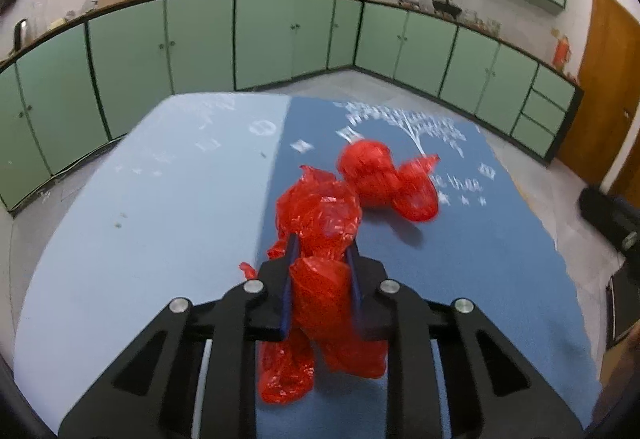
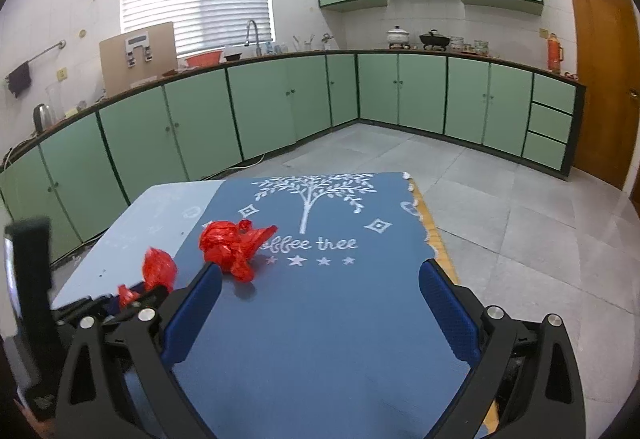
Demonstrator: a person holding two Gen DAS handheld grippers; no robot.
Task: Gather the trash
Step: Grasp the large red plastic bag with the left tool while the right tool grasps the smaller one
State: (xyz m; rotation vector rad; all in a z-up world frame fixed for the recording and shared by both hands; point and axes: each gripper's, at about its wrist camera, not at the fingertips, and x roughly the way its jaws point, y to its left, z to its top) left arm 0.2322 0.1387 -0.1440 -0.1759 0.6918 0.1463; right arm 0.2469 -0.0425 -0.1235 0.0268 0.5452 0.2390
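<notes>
Green cabinets (image 2: 260, 107) line the walls behind a table (image 1: 140, 207) whose blue cloth (image 2: 320, 299) fills the middle of both frames. At lower centre of the left view, the left gripper (image 1: 321, 245) is clamped on a crumpled red plastic bag (image 1: 320, 215). A second red bag (image 2: 230, 245) lies on the cloth just beyond. The right gripper (image 2: 320, 281) stands wide apart, empty, beside that bag.
</notes>
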